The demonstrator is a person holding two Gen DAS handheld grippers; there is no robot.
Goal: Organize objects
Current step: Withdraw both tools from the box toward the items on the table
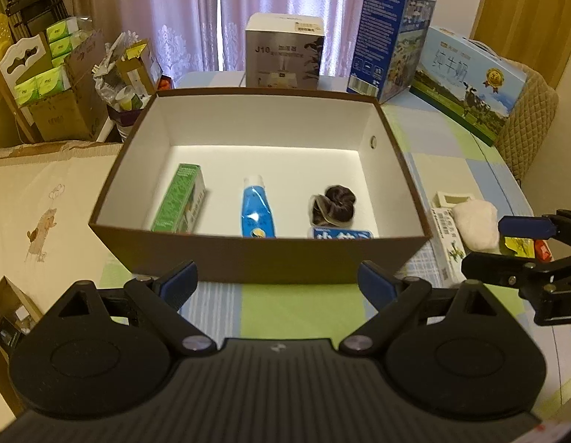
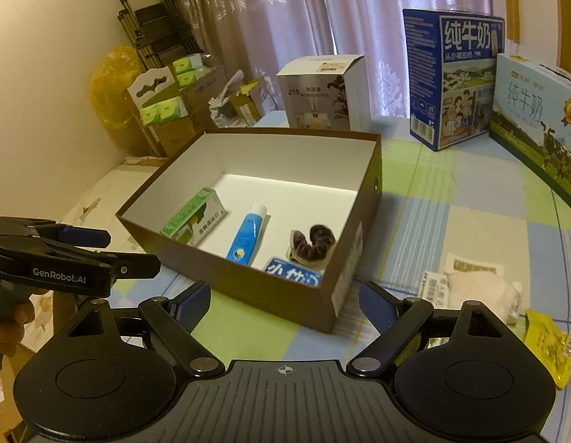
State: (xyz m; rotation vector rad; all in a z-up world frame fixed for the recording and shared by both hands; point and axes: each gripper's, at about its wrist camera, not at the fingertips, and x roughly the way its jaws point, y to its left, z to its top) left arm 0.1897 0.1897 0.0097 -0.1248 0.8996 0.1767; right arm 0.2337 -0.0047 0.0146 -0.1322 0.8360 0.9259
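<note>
Checked green-and-blue cloth covers our bench (image 1: 451,155); on it the open brown cardboard box (image 1: 248,258) holds a green carton (image 1: 180,199), blue tube (image 1: 257,208) and dark scrunchie (image 1: 335,205). Our left hand-held gripper (image 1: 278,282) and right hand-held gripper (image 2: 285,301) both gape wide, empty, before the box.

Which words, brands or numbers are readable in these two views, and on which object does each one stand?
"GenRobot.AI": side of the left gripper.
"J10": white carton behind the brown box.
"纯牛奶": dark blue milk carton.
"纯牛奶": light blue milk carton.
"小竹": partly hidden blue packet in the brown box.
Too small or blurred: green box, blue tube, barcode labels, yellow packet.
</note>
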